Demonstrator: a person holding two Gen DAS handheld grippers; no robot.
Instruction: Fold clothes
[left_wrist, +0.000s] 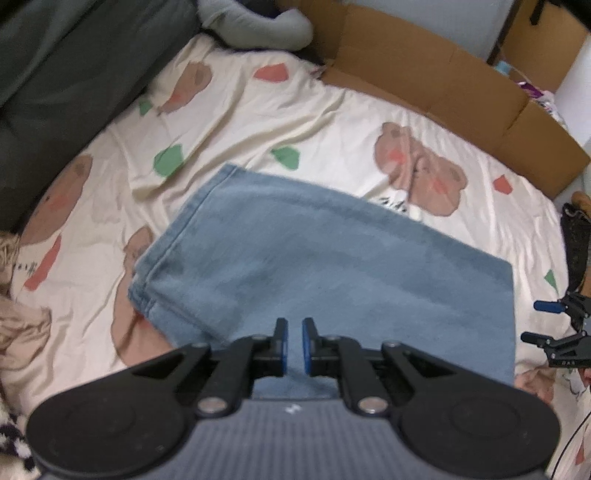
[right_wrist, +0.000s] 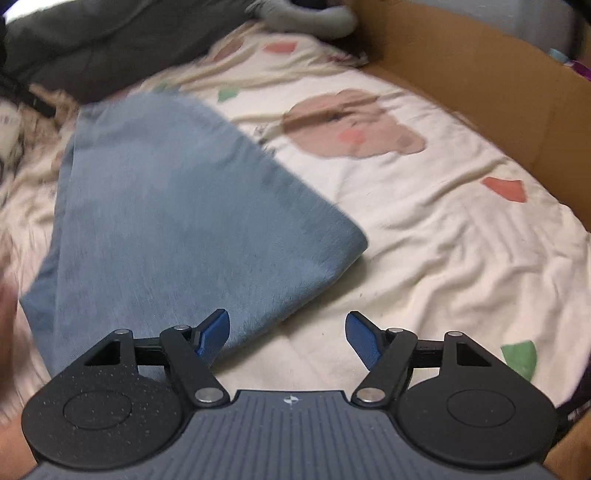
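Note:
A light blue denim garment (left_wrist: 314, 258) lies folded flat on a cream bed sheet (left_wrist: 258, 122) printed with bears. My left gripper (left_wrist: 294, 345) hovers over its near edge, jaws parted by a narrow slit with nothing between the pads. In the right wrist view the same garment (right_wrist: 166, 203) stretches to the left, with its folded corner at centre. My right gripper (right_wrist: 288, 338) stands wide open above the sheet (right_wrist: 424, 240) beside that corner. Its left fingertip (right_wrist: 216, 328) overlaps the cloth's edge. The right gripper (left_wrist: 546, 325) also shows at the left wrist view's right edge.
A brown cardboard wall (left_wrist: 443, 74) runs along the far and right side of the bed. Dark green bedding (left_wrist: 66, 74) is piled at the far left, with a grey stuffed shape (left_wrist: 258, 26) beyond it. Beige fabric (left_wrist: 18, 332) is bunched at the left edge.

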